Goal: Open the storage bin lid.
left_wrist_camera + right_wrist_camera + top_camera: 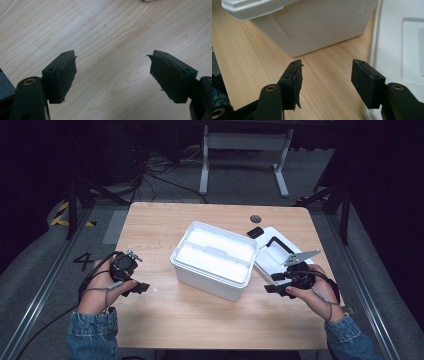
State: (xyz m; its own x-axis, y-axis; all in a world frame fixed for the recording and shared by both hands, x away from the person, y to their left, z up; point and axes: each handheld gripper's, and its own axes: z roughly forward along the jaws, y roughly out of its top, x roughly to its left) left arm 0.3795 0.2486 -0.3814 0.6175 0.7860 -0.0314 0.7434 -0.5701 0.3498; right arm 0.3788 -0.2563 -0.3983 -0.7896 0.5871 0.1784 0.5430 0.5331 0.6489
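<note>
Spanning most of the high view, a pale rectangular wooden table (165, 320) carries everything listed below.

Item one: a white rectangular plastic storage box (214, 259), uncovered, standing near the table's middle; its interior looks white and bare, with what seems to be a shallow inner tray or divider, though glare makes that hard to settle.

Item two: a white plastic lid with a black carrying handle (272, 251), lying flat on the table just beside the box on its right, apart from the box's rim. A small black latch piece (255, 232) sits by its far corner.

Item three: right gripper (325, 82), jaws spread wide with nothing between them, low over the table, near the box's side wall and at the lid's near edge.

Item four: left gripper (112, 75), jaws likewise apart and empty, hanging over bare wood well left of the box.

Status, as judged: the lid is off and set down. If closing is intended, grasping the lid, seating it on the box and fastening it all remain.
</note>
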